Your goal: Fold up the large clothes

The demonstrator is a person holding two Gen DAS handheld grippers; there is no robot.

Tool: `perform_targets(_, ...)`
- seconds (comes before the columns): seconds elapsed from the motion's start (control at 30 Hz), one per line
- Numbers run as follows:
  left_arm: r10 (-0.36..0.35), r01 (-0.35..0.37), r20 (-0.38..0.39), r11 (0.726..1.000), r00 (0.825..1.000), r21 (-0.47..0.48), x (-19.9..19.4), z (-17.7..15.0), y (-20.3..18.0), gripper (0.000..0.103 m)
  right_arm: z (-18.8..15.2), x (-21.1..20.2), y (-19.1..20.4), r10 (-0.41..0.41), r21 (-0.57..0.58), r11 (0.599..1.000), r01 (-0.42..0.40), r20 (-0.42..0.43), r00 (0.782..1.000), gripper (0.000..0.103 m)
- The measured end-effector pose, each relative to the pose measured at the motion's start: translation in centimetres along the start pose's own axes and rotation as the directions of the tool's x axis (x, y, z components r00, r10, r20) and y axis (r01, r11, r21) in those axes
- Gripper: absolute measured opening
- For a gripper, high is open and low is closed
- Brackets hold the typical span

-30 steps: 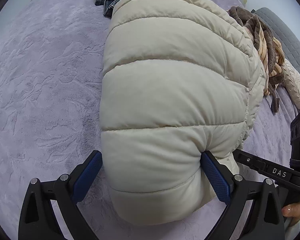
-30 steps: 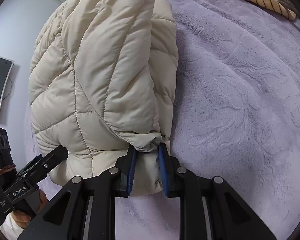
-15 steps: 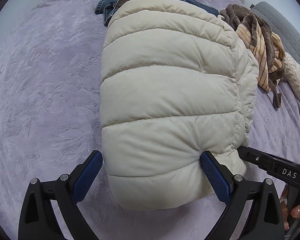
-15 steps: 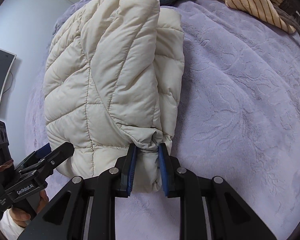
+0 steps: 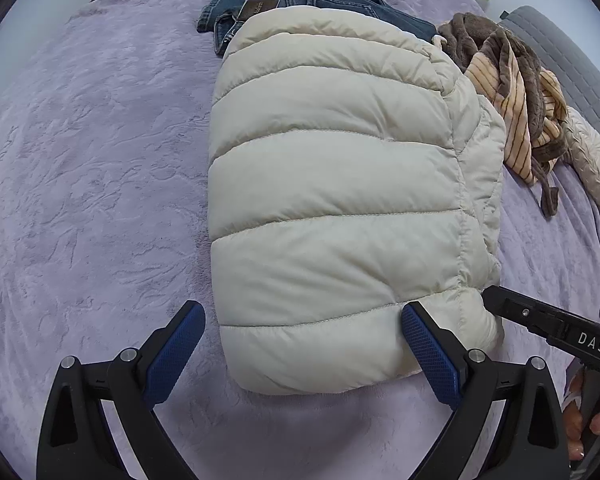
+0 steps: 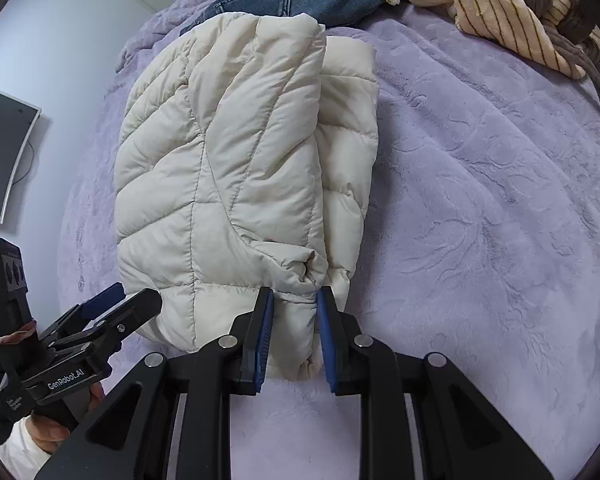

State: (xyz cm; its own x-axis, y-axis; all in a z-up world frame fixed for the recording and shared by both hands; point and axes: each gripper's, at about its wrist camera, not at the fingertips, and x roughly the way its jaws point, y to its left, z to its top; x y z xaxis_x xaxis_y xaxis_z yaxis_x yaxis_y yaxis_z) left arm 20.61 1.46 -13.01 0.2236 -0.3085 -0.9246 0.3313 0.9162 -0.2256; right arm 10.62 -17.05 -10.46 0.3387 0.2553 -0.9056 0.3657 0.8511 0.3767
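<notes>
Purple bedspread (image 5: 80, 200) bore the folded puffer jacket (image 5: 332, 184); my left gripper (image 5: 300, 344) stood wide, right gripper (image 6: 294, 332) apparently pinching its hem, so I judged a level lift best.

Bright, even light; soft shadows; sharp focus (fisheye-bent, dark-vignetted edges).

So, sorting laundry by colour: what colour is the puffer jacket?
Cream, plain and quilted; the puffer jacket shows best in the left wrist view.
</notes>
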Motion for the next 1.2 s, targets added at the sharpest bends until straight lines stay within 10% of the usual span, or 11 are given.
perform_targets(0.63,0.082,-0.082,0.051,0.997,0.995,-0.002,-5.3,-1.0,0.7,0.102,-1.4,-4.9,1.2,0.051,0.006,0.999,-0.051,0.031,0.998,0.026)
perform_targets(1.2,0.151,-0.15,0.109,0.989,0.983,-0.018,-14.2,-3.5,0.1,0.102,-4.8,-12.3,7.7,-0.136,-0.066,0.987,0.147,0.14,0.981,0.103)
